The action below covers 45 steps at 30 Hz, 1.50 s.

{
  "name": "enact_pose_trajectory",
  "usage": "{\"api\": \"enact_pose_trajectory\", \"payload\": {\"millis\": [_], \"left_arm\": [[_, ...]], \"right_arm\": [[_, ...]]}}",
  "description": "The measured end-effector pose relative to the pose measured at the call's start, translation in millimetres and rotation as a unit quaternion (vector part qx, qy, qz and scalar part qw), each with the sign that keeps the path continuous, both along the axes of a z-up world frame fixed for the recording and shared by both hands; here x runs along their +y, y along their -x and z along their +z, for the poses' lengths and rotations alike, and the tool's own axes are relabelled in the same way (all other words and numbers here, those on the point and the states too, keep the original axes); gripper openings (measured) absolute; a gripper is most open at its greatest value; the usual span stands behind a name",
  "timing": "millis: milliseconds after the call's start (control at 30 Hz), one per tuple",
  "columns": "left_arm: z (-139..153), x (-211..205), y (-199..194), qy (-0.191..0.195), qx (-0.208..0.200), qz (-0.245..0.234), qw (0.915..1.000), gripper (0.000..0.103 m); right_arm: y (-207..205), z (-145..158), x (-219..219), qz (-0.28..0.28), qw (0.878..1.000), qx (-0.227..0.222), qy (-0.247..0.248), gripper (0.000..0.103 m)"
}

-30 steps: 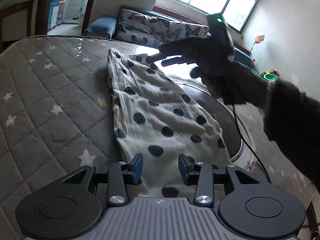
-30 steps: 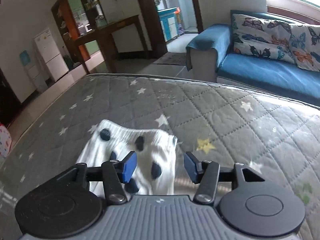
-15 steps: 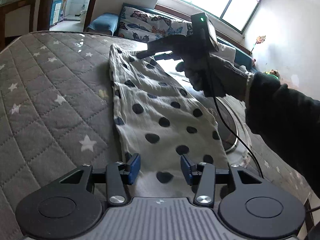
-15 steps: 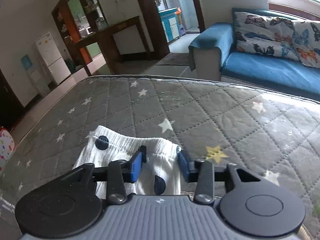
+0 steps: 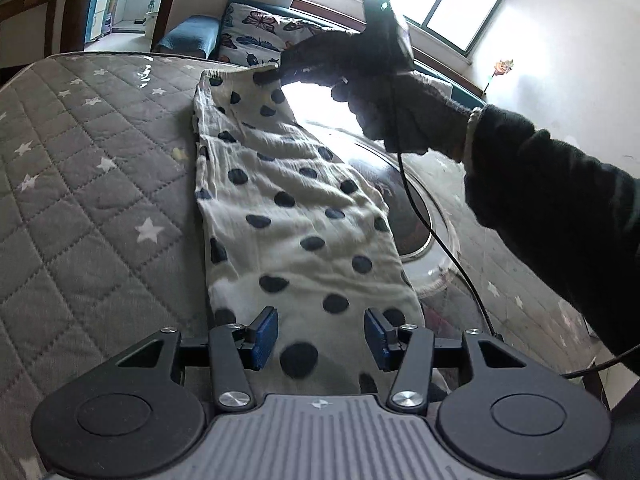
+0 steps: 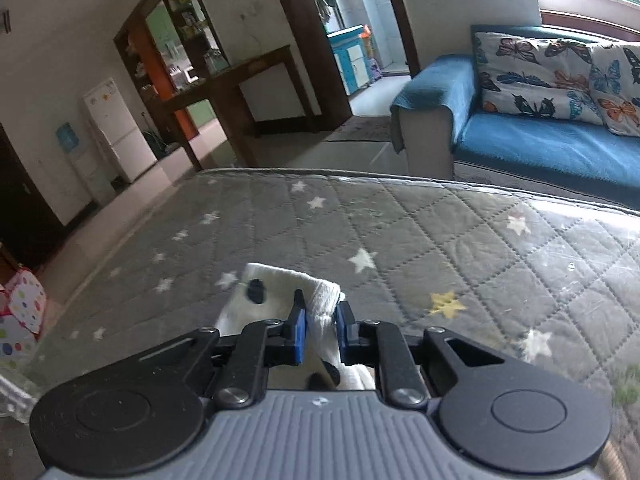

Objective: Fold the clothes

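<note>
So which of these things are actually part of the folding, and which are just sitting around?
Part of the job:
polka-dot garment
right gripper, shut on its far edge
left gripper, open over its near end

Just around:
quilted star mattress
blue sofa
butterfly cushions

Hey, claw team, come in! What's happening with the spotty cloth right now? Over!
Right claw shut on spotty cloth's far corner. Left claw open over near end, not gripping. Cloth flat on star mattress. Nothing in the way.

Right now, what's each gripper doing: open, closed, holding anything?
Left gripper: open, over the near end of the polka-dot garment, not gripping.
Right gripper: closed on the garment's far edge.
</note>
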State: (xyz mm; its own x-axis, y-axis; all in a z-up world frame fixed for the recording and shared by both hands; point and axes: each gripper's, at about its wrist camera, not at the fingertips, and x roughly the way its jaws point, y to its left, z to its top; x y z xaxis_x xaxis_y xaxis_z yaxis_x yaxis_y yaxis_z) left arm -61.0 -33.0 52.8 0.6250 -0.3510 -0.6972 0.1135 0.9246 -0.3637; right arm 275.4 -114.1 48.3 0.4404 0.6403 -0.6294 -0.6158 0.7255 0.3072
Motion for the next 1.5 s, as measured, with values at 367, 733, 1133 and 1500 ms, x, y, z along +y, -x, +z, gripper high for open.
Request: {"api": "enact_pose_trajectory", "payload": {"millis": [367, 733, 1133, 1500], "left_arm": [[-3, 2, 34, -0.003, -0.004, 0.0, 1.0, 0.051], [-12, 10, 49, -0.008, -0.004, 0.017, 0.9998, 0.051], [1, 33, 58, -0.006, -0.024, 0.04, 0.9989, 0.053], [28, 17, 60, -0.023, -0.09, -0.03, 0.9952, 0.064]], "right_arm": [[93, 45, -28, 0.06, 0.997, -0.032, -0.025, 0.009], [216, 69, -82, 0.165, 0.984, -0.067, -0.026, 0.009], [293, 46, -92, 0.281, 0.949, -0.128, 0.058, 0.009], [352, 22, -95, 0.375, 0.898, -0.186, 0.138, 0.009]]}}
